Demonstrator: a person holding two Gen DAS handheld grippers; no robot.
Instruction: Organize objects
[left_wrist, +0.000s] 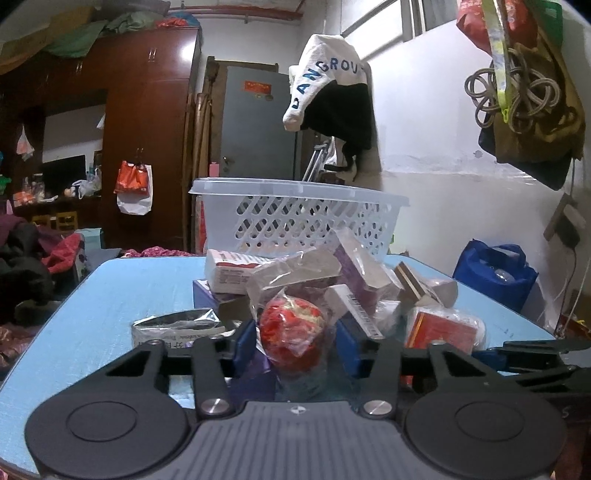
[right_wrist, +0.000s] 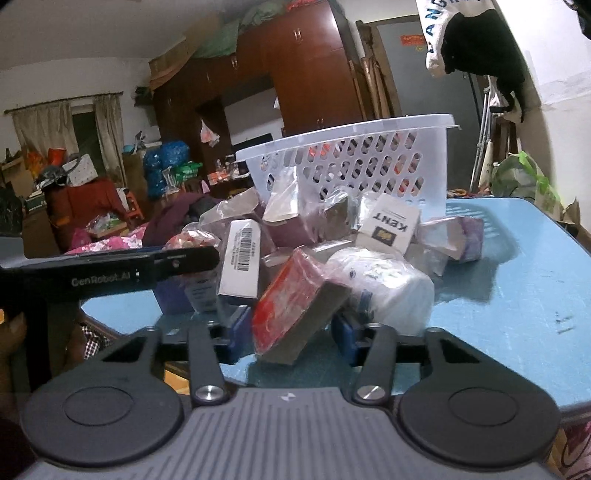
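Observation:
A white lattice basket (left_wrist: 295, 221) stands at the far side of the light blue table (left_wrist: 110, 295); it also shows in the right wrist view (right_wrist: 354, 162). A pile of wrapped boxes (left_wrist: 332, 280) lies in front of it. My left gripper (left_wrist: 295, 345) has its blue pads on either side of a bagged red and white ball (left_wrist: 291, 332). My right gripper (right_wrist: 291, 330) has its pads on either side of a tilted red box in plastic (right_wrist: 295, 306). A white KENT box (right_wrist: 389, 227) and a barcode box (right_wrist: 242, 266) lie in the pile.
A silver foil packet (left_wrist: 177, 325) lies left of the pile. A white wrapped bundle (right_wrist: 384, 284) sits right of the red box. The left gripper's body (right_wrist: 110, 273) crosses the right wrist view. A dark wardrobe (left_wrist: 140, 129) and cluttered room lie beyond the table.

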